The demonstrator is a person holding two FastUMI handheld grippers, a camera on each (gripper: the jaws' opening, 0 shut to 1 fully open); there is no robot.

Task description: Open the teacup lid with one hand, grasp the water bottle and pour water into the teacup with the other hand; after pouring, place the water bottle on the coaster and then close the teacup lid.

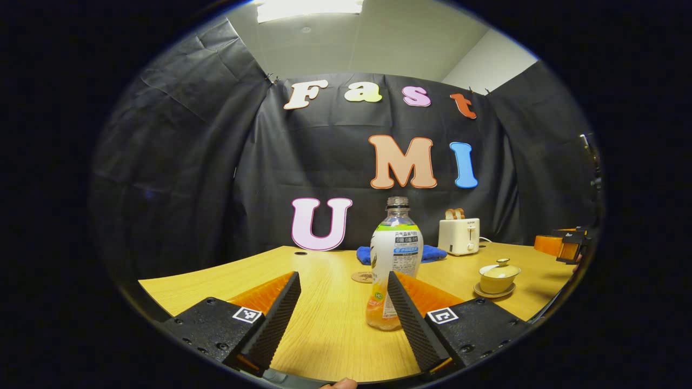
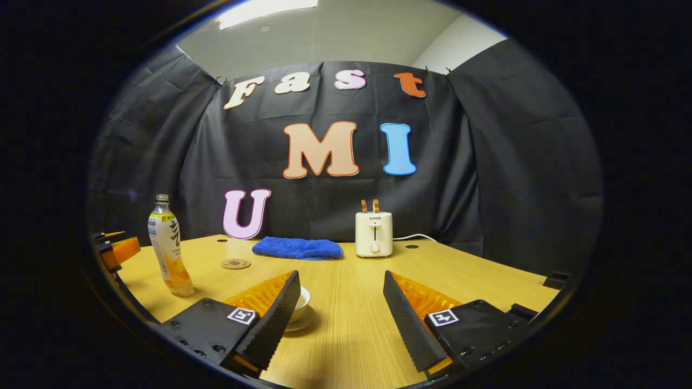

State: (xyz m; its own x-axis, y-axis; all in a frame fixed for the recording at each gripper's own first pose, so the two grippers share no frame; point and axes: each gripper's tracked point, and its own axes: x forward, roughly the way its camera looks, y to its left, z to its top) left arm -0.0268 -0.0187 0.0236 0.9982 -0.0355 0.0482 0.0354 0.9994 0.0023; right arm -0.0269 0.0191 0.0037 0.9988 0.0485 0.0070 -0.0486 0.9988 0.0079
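Left claw (image 1: 341,310) gapes wide, water bottle (image 1: 395,259) standing beside one finger on the smooth wood-grain desk (image 1: 324,335). Right claw (image 2: 341,310) also gapes; lidded round teacup (image 1: 498,275) sits nearby, black cloth wall behind.

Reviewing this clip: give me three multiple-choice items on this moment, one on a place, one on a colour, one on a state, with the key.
1. Where does the coaster lie?
A. under the bottle
B. on bare table between bottle and cloth
C. on the toaster

2. What colour is the folded cloth?
A. blue
B. red
C. white

3. What state is the teacup lid in?
A. lying on the table
B. held in a tool
C. on the teacup

Key: B, the coaster sits alone past the water bottle; A, the cloth is plainly blue; C, the lid rests on the teacup.
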